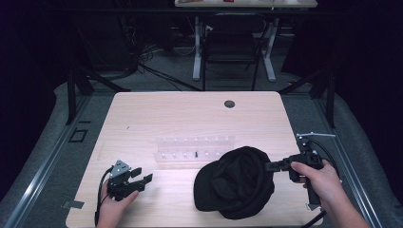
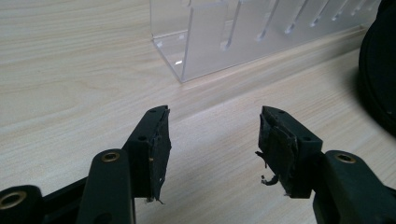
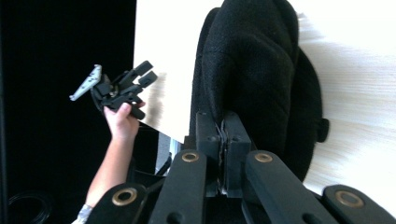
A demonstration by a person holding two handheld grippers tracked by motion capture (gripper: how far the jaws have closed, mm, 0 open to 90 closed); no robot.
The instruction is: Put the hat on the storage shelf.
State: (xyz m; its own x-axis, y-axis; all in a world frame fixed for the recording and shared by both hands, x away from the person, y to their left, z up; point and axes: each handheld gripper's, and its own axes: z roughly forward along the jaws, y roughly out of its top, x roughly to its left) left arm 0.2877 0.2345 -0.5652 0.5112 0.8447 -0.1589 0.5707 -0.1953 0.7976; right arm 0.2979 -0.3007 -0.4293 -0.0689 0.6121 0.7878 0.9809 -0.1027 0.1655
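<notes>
High view: we saw a light wooden table [image 1: 142, 114] with a black cap [image 1: 235, 183] lying at its near right part, crown bunched up and brim toward the left. A clear acrylic rack [image 1: 195, 151] sat just behind the cap, near the table's middle, with a row of slots and one small dark item [image 1: 196, 154] in it that we could not identify. A dark round grommet hole [image 1: 229, 103] showed toward the far edge. We had the left gripper [image 1: 141, 175] low over the near left corner, held in the left hand [image 1: 114, 205], jaws spread wide apart and holding nothing, well apart from the cap. The right gripper [image 1: 272, 166] came in from the right in the right hand [image 1: 321, 180], its tip at the cap's right edge. In the left gripper view we confirmed the wide gap between the two jaws with bare wood under them, the rack's end [image 2: 205, 42] ahead and the cap's dark edge [image 2: 379, 79] at the far right. In the right gripper view we saw the jaws closed tight together with the cap's black fabric [image 3: 261, 70] pinched between them; the other hand with its opened gripper [image 3: 140, 77] showed farther off at the table edge. A chair [image 1: 231, 45] and another table's legs stood in the dark background beyond.
</notes>
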